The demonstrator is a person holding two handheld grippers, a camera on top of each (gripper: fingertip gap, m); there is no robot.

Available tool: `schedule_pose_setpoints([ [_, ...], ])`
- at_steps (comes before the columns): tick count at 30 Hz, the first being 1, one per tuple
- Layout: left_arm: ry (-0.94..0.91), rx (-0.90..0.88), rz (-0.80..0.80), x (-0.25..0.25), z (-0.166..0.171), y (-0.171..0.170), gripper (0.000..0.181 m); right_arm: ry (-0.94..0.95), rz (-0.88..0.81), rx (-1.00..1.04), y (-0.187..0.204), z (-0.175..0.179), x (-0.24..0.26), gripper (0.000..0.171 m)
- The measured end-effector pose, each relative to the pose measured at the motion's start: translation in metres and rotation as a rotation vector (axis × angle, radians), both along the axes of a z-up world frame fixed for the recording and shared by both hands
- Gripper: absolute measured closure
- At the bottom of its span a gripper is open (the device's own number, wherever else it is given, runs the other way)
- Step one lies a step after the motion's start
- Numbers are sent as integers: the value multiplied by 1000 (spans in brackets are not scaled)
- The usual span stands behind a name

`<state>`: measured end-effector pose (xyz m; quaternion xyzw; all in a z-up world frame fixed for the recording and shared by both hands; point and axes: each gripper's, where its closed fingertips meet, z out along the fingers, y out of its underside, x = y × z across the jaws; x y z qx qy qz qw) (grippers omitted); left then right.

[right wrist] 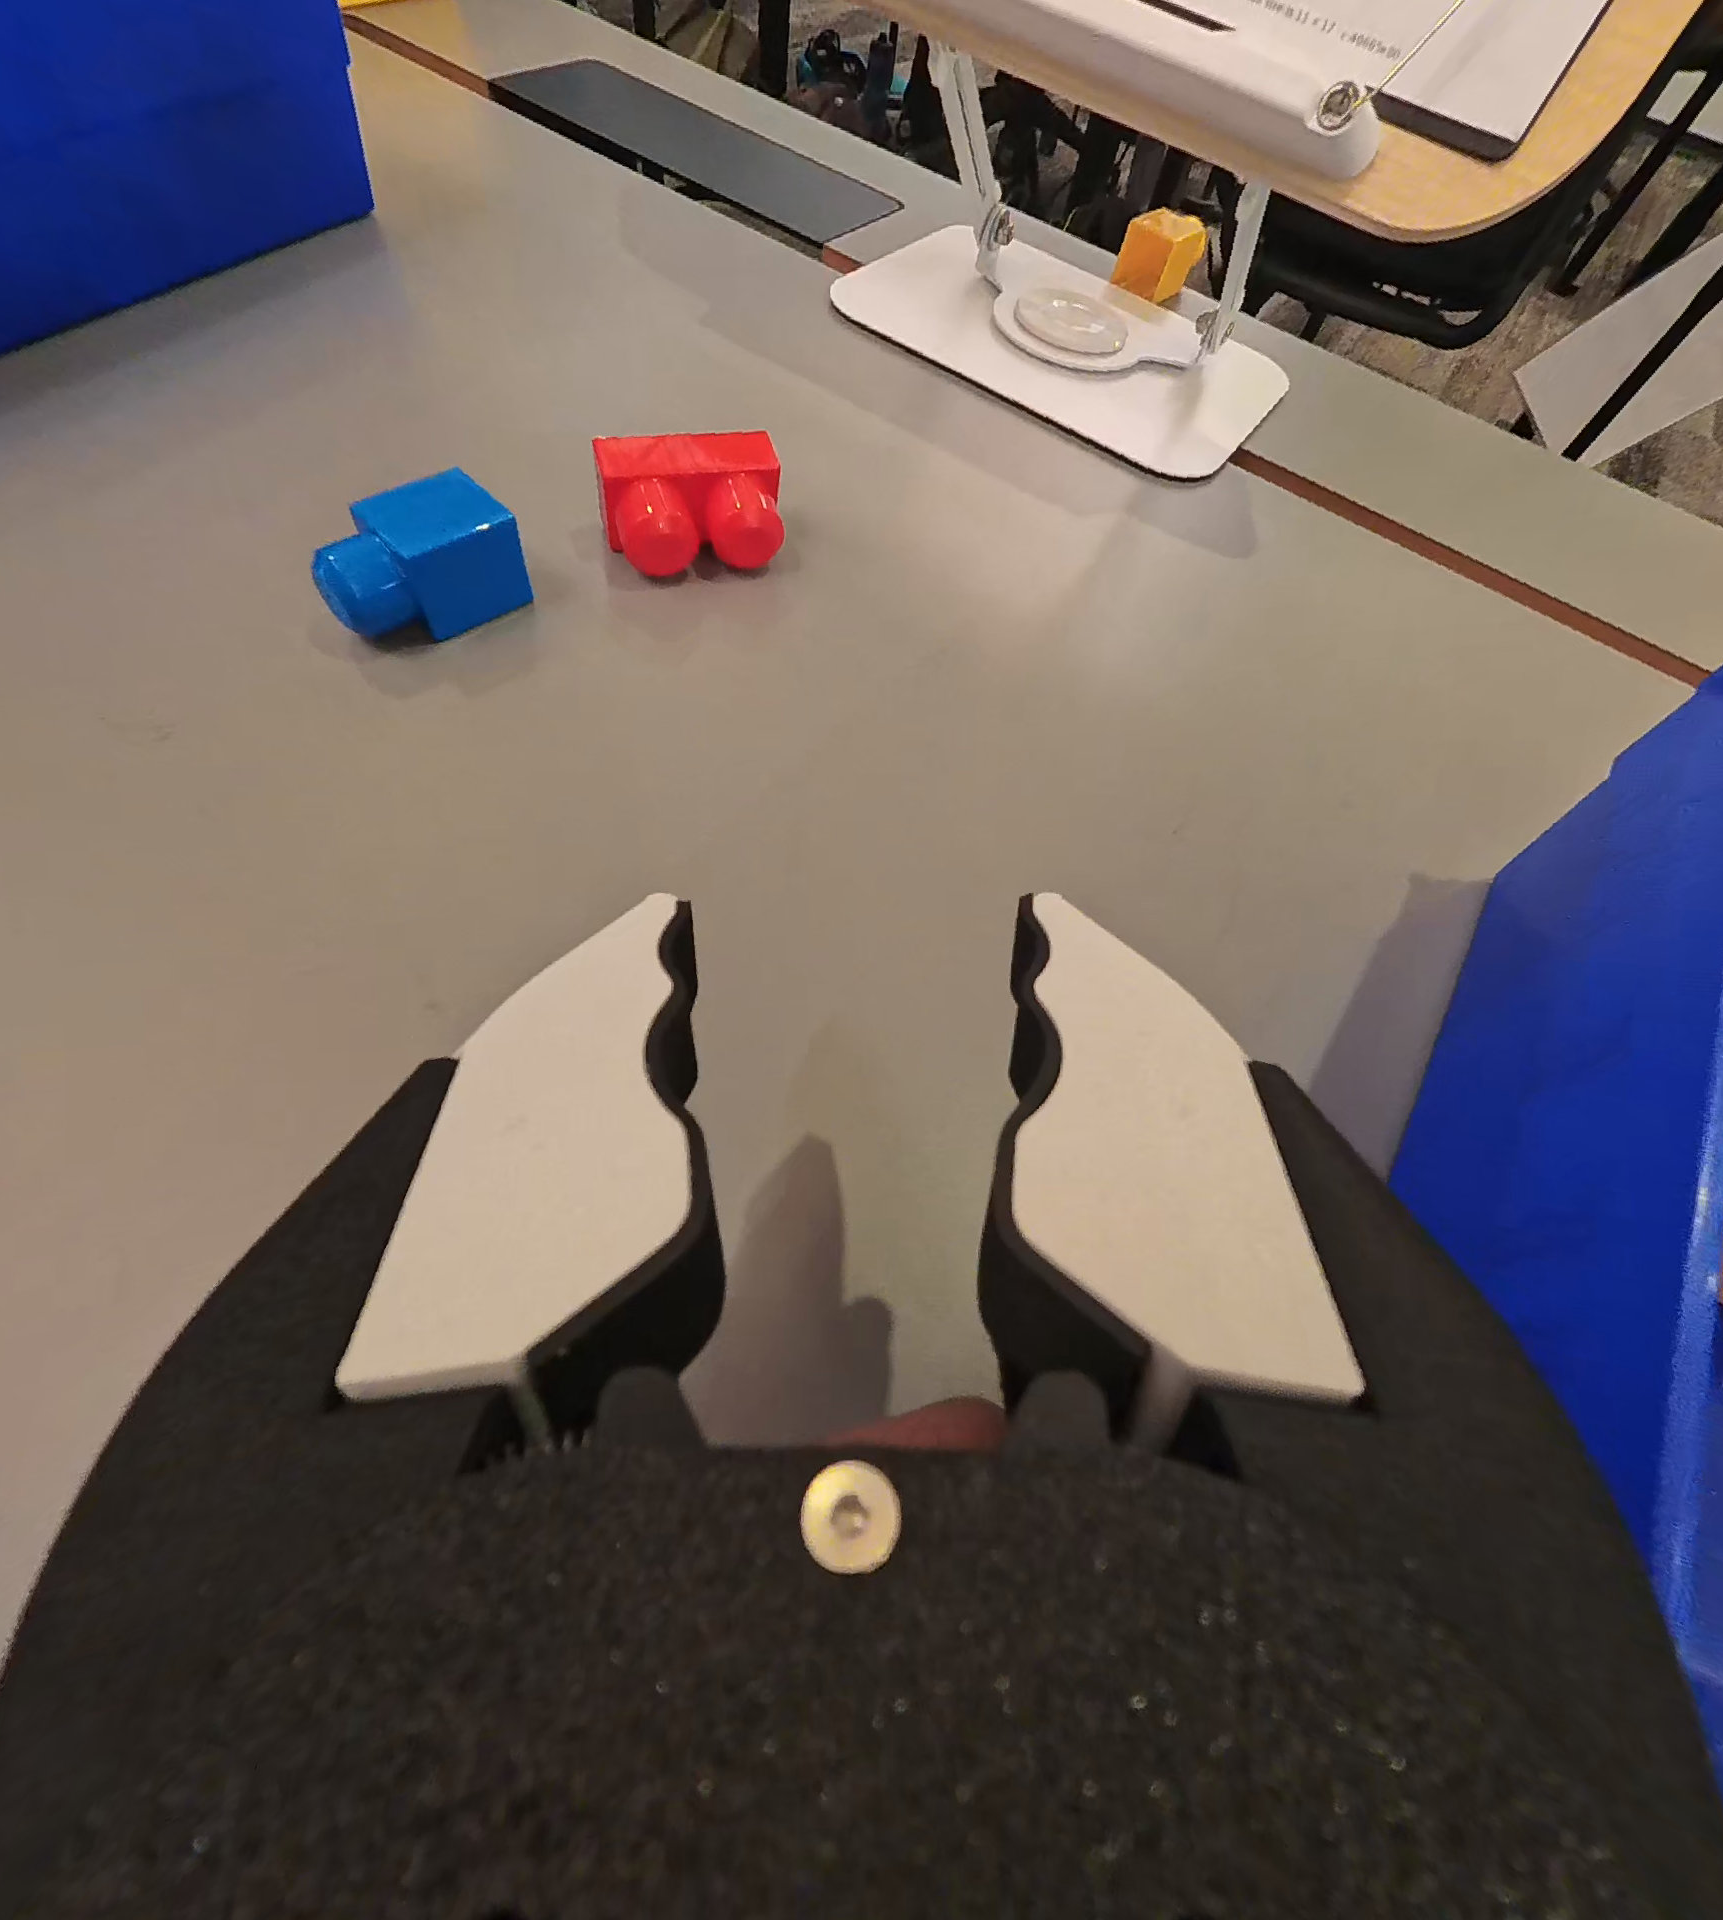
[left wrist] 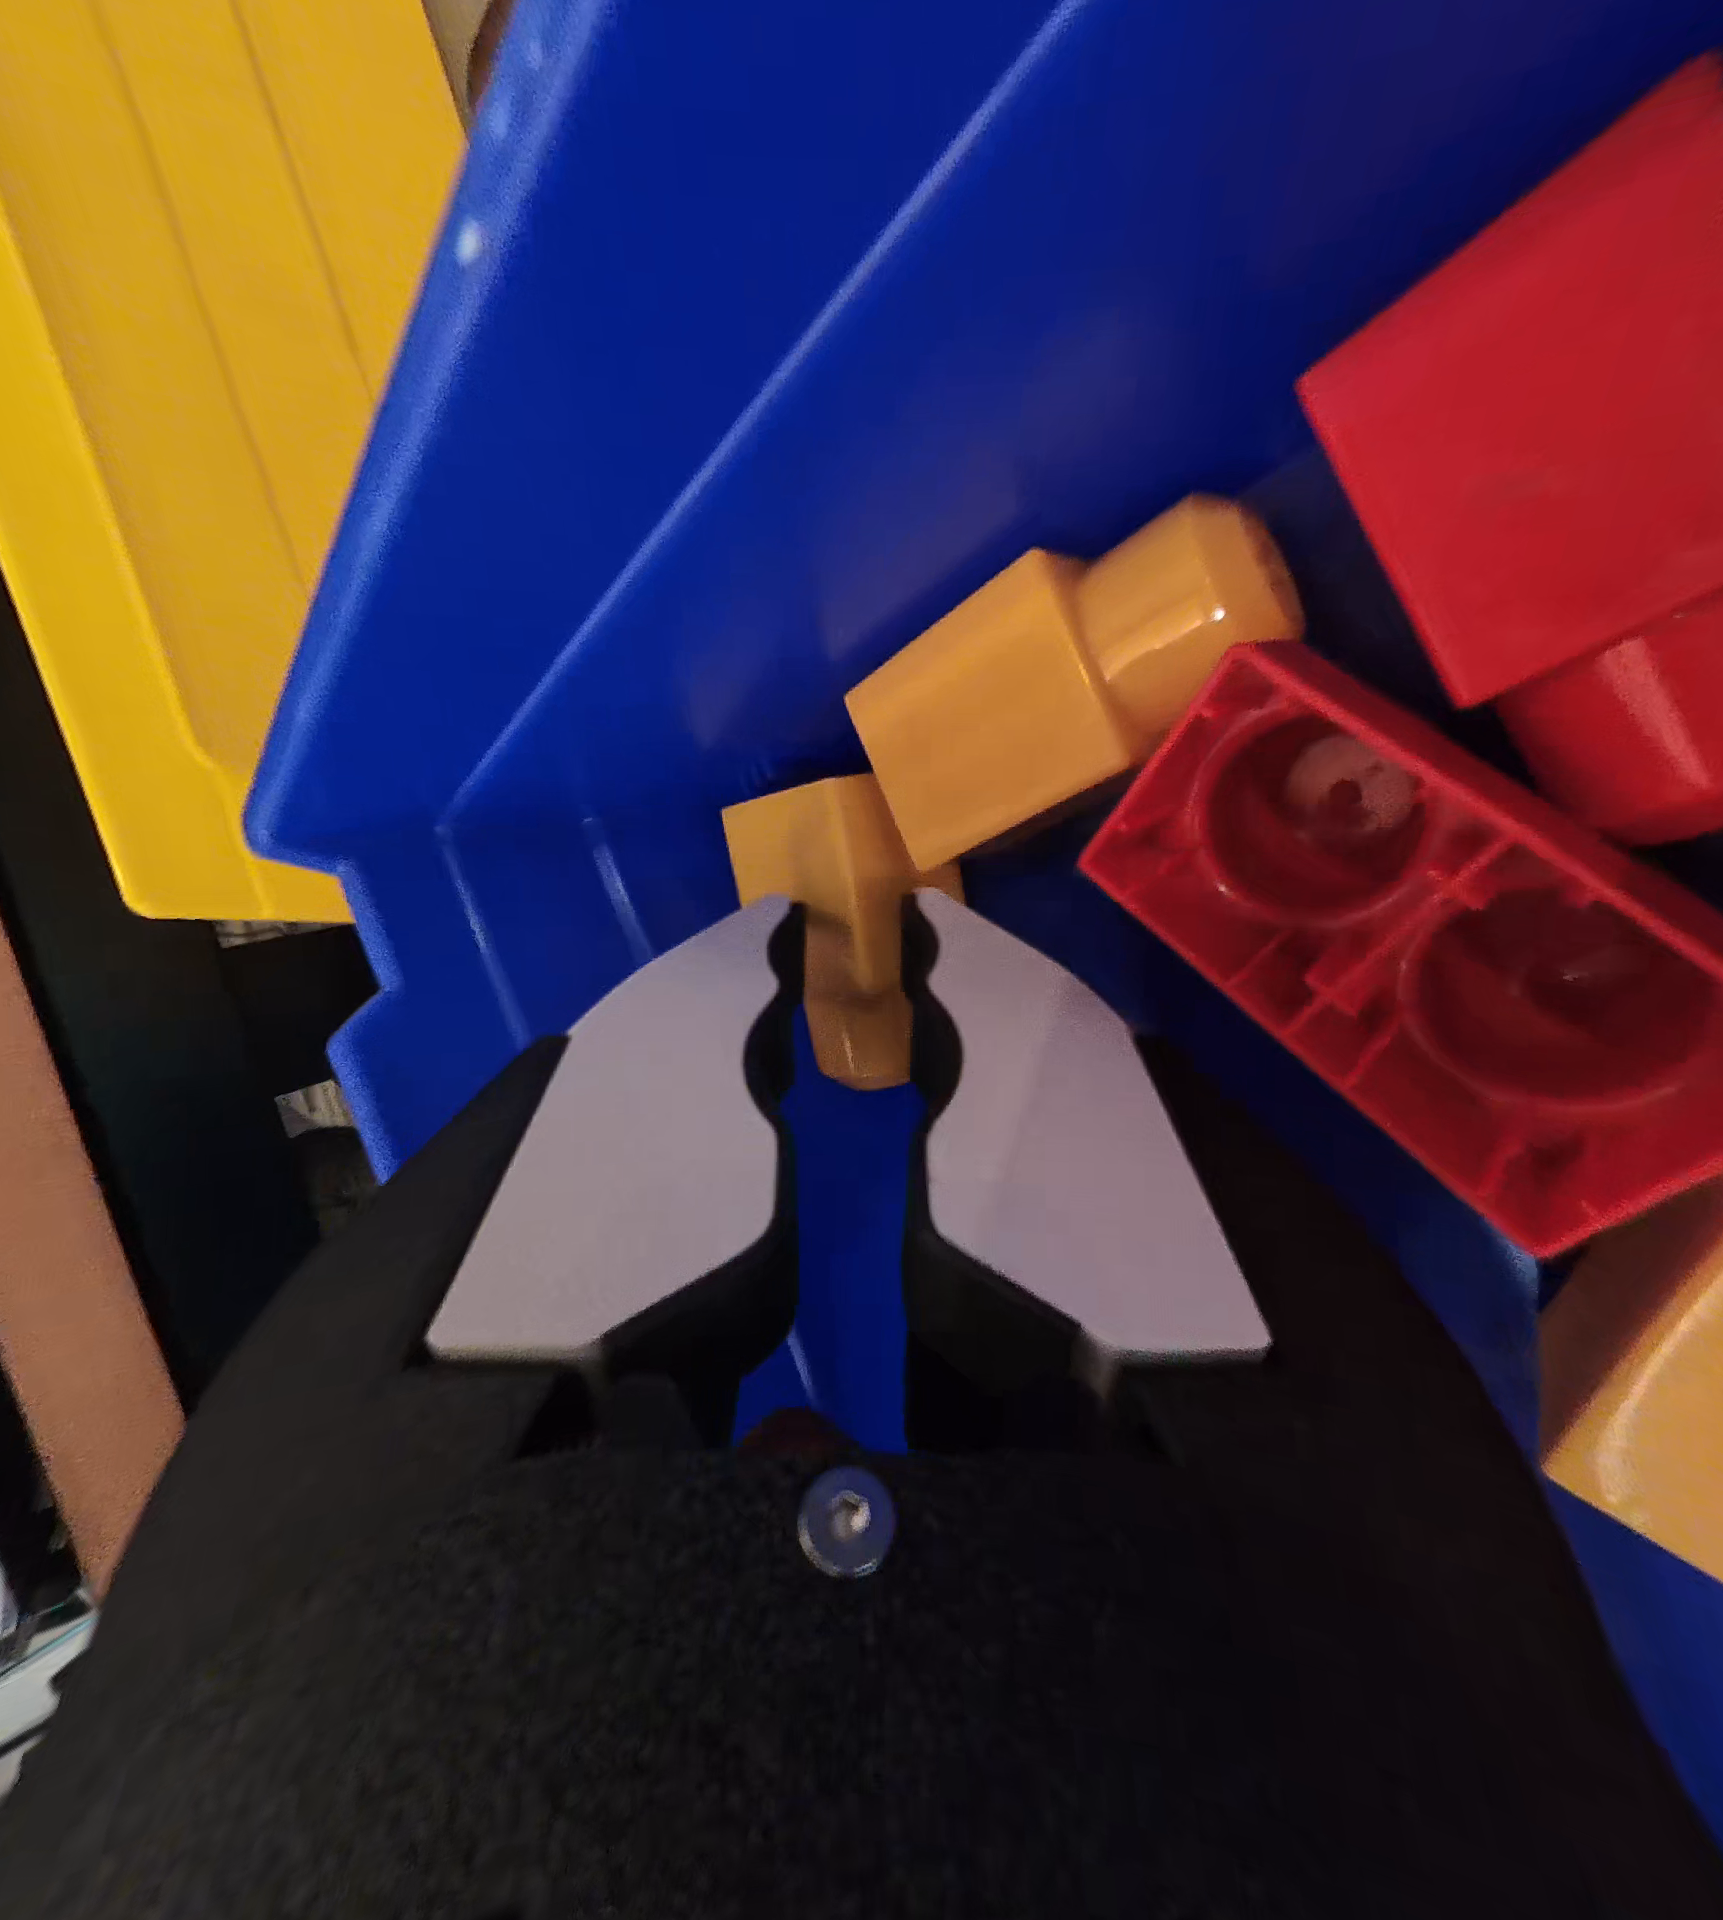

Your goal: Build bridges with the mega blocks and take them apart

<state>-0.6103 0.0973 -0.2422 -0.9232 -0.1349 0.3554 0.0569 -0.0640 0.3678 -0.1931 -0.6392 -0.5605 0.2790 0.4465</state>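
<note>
Mega blocks lie jumbled in a blue bin [left wrist: 732,468], where the left tongs [left wrist: 852,997] pinch a small orange block [left wrist: 852,966] against the bin's wall, beside another orange block [left wrist: 1054,686] and a red two-stud block [left wrist: 1459,935] turned underside-up. Over the grey table [right wrist: 836,727], the right tongs [right wrist: 852,997] hang spread and empty, well short of a blue block [right wrist: 431,556] and a red block [right wrist: 691,499] on their sides.

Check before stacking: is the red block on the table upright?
Tipped. The red block lies on its side, studs pointing sideways along the table.
</note>
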Motion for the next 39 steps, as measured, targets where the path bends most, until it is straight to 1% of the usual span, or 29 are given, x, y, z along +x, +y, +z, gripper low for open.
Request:
schedule_pose_setpoints([
  [1, 7, 11, -9, 1, 2, 1, 169, 0, 1, 0, 0, 0, 0, 113],
  [6, -2, 16, 0, 5, 1, -2, 171, -3, 7, 6, -4, 1, -1, 113],
  [8, -16, 36, 5, 6, 3, -2, 173, -1, 7, 10, -4, 2, -1, 113],
  [10, -13, 57, -3, 9, 7, -3, 181, 3, 6, 11, -3, 4, 0, 113],
  [12, -31, 69, -20, 17, 11, -5, 180, 4, 4, 11, -3, 5, 0, 113],
  [14, -46, 67, -54, 26, 16, -8, 165, 4, 5, 8, -3, 4, 0, 113],
  [16, -79, 69, -102, 39, 20, -11, 156, 1, 9, 3, -4, 3, -1, 113],
  [20, -114, 97, -181, 63, 35, -13, 152, -5, 20, 3, -8, 1, -3, 113],
  [22, -124, 157, -216, 76, 48, -10, 138, -6, 24, 6, -10, 1, -4, 113],
  [24, -117, 263, -251, 94, 65, -6, 126, -7, 25, 10, -11, 1, -4, 113],
  [26, -80, 381, -279, 117, 81, -6, 119, -5, 23, 12, -11, 2, -3, 113],
  [30, 47, 582, -158, 152, 100, -29, 120, -4, 22, 9, -10, 2, -4, 113],
  [34, 88, 838, -38, 187, 114, -56, 119, -15, 31, 6, -12, -3, -5, 113],
  [35, 75, 887, -5, 195, 114, -63, 116, -17, 33, 6, -13, -3, -6, 113],
  [37, 103, 925, 58, 204, 113, -77, 110, -16, 35, 7, -14, -3, -6, 113],
  [39, 139, 916, 86, 211, 112, -86, 109, -16, 38, 6, -15, -3, -7, 113],
])
